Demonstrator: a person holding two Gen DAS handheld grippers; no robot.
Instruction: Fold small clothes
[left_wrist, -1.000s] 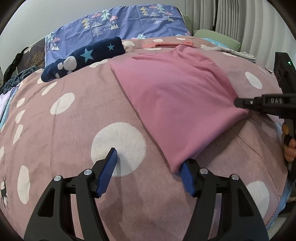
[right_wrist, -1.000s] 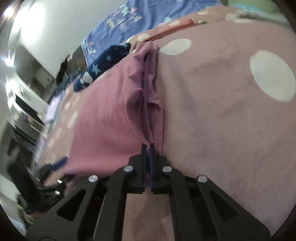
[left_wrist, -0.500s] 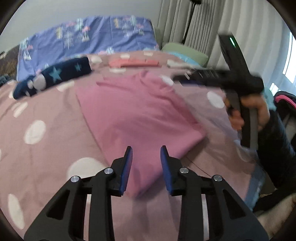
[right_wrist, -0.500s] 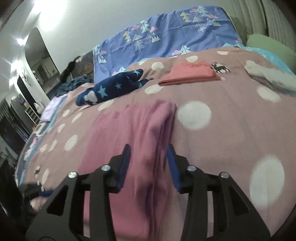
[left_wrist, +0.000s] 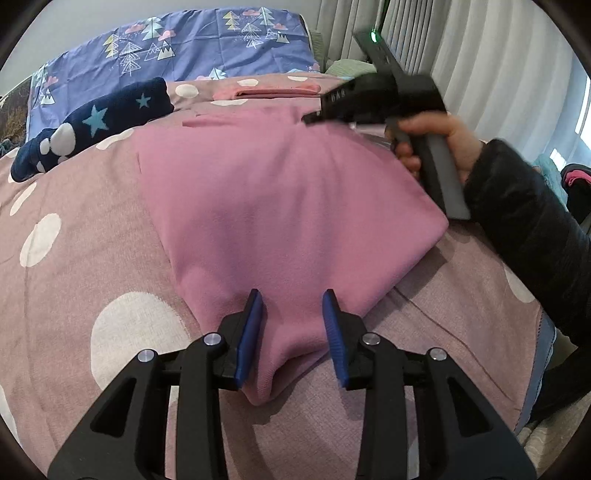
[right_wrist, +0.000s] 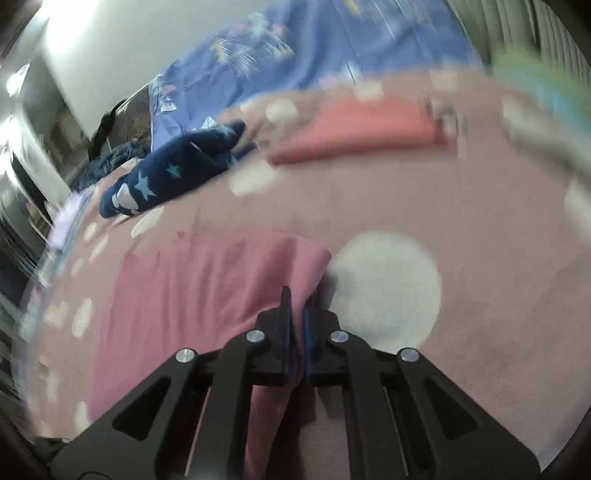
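A folded pink garment (left_wrist: 280, 206) lies on the dotted mauve bedspread (left_wrist: 92, 236). My left gripper (left_wrist: 293, 321) is open, its blue pads straddling the garment's near corner, which bunches between them. My right gripper (right_wrist: 297, 314) is shut on the garment's far right edge (right_wrist: 221, 288); in the left wrist view the right gripper (left_wrist: 314, 118) sits at the garment's far right corner, held by a hand.
A navy star-patterned garment (left_wrist: 96, 122) lies at the back left. A folded coral garment (left_wrist: 269, 92) lies behind the pink one, also in the right wrist view (right_wrist: 362, 129). A blue patterned pillow (left_wrist: 177, 44) is at the head. Curtains (left_wrist: 480, 55) hang at right.
My right gripper let go of the near right corner, moved to the far right edge and closed on it. My left gripper narrowed and moved over the near corner.
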